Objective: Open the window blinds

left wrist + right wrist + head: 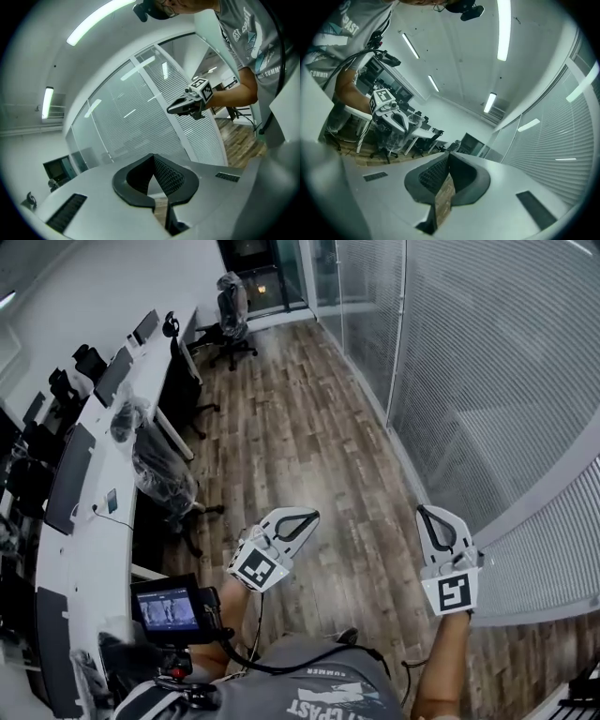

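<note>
Closed white slatted blinds hang behind the glass wall along the right side of the room. They also fill the background of the left gripper view as blinds, and run down the right of the right gripper view as blinds. My left gripper is held out over the wooden floor, shut, with nothing between its jaws. My right gripper is level with it, nearer the glass and short of it, also shut and empty. Each shows in the other's view: right gripper, left gripper.
A long white desk with monitors runs along the left. Plastic-wrapped office chairs stand beside it, with another chair further back. A small monitor rig hangs at the person's chest. Wooden floor lies between desk and glass.
</note>
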